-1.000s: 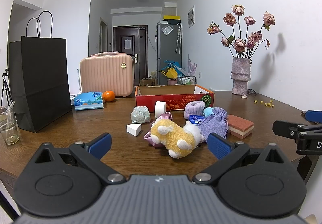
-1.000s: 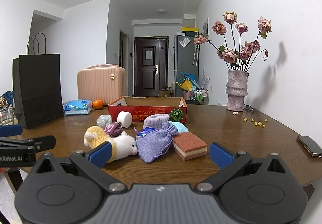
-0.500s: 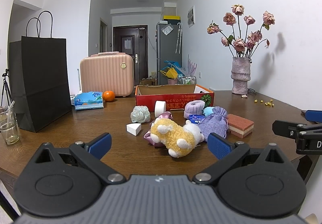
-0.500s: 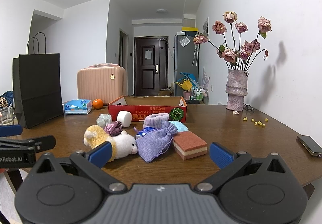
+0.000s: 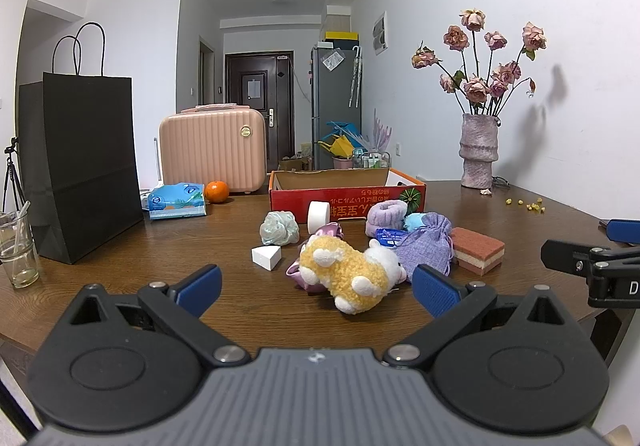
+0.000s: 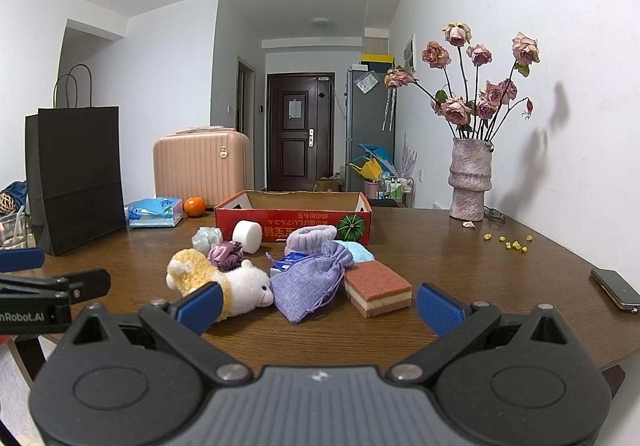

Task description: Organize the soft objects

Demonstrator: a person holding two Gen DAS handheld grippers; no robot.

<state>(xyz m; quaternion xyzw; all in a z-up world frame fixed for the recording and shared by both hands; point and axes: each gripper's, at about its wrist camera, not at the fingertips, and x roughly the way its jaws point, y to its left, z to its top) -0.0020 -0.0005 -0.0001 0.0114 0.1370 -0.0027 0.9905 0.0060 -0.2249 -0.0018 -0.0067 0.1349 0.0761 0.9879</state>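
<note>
Nearest, the left gripper (image 5: 316, 288) and the right gripper (image 6: 318, 304) hang over the near edge of the wooden table (image 5: 140, 278), each with its blue pads spread wide and nothing between them. Just beyond lies the cluster of soft things — a yellow-and-white plush sheep (image 5: 352, 274) on its side, a lilac drawstring pouch (image 6: 312, 280) touching it, and a layered sponge (image 6: 378, 288) just beside the pouch. Behind them stands the open red cardboard box (image 6: 294, 219) — farther back, a black paper bag (image 5: 80, 165) and a vase of dried roses (image 6: 470, 177).
</note>
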